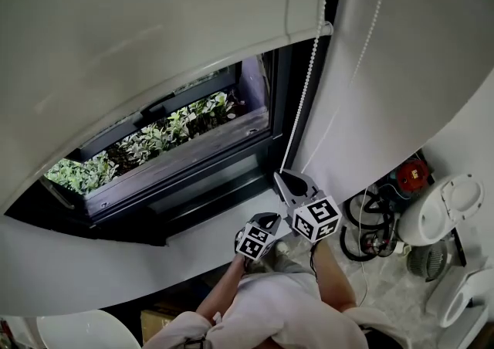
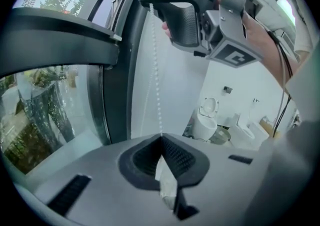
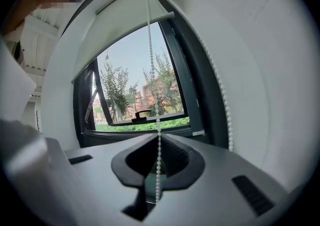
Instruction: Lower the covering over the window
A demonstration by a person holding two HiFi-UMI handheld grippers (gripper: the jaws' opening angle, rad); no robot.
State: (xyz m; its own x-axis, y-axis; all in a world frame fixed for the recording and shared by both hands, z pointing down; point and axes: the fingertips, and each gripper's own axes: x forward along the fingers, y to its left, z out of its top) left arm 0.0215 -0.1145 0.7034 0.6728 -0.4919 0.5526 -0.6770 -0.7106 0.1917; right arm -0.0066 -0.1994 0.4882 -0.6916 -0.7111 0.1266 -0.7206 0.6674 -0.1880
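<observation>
We had the left gripper (image 2: 161,139) and right gripper (image 3: 159,139) clenched on the bead chain (image 3: 151,60); an uneven pull could have slipped beads or jammed the blind (image 1: 154,38).

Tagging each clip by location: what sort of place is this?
Likely a bathroom-fixture storeroom or showroom: several toilets stand on the floor, beside a window with a roller blind and bead chain.

White roller blind (image 1: 154,31) partly lowered, bottom bar across upper window (image 1: 185,143); lower glass uncovered. White bead chain (image 1: 307,77) hangs taut beside dark frame at blind's right edge.
</observation>
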